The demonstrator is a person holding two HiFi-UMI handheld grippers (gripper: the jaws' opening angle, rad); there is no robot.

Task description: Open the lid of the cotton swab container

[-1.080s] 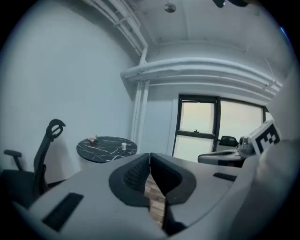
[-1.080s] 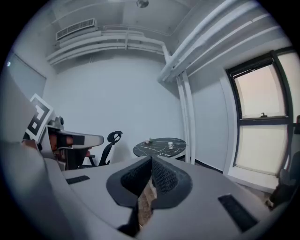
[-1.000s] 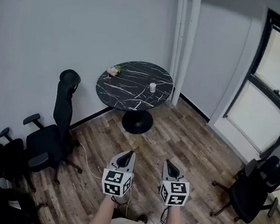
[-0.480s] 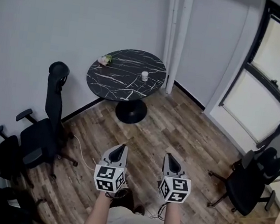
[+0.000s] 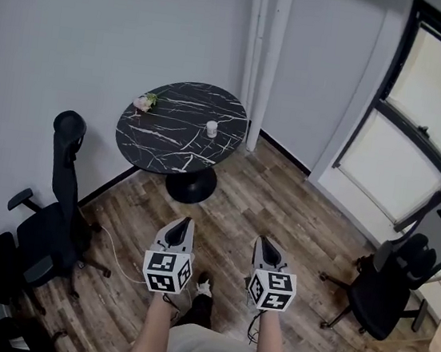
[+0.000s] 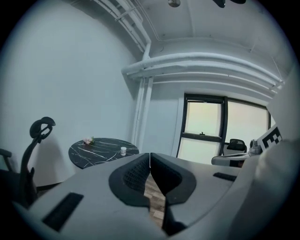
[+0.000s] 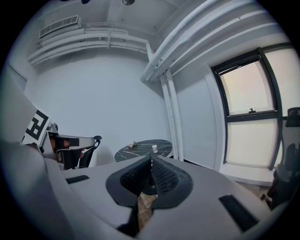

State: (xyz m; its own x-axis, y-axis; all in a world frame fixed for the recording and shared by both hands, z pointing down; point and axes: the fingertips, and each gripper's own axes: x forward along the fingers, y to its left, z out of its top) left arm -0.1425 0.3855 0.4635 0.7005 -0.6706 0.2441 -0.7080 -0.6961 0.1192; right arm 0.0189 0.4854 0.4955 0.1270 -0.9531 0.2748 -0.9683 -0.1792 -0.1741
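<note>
Wood-floored room: round black table (image 5: 156, 143) at far left, cotton swab container (image 5: 211, 128) on it. Table has slid left in our view; we're walking, still well short. Left gripper (image 5: 184, 223) and right gripper (image 5: 263, 242) closed, empty.

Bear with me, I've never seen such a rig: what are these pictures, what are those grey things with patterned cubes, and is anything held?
A person holds a two-jaw gripper in each hand: the left gripper and right gripper, each carrying a marker cube. The head view looks down from a camera on the person's head. The other two views come from cameras riding on each gripper, looking along its jaws. Both pairs of jaws are shut and empty. Ahead, across the floor, stands a round dark table with a small white container and a pink flower-like item on it.
</note>
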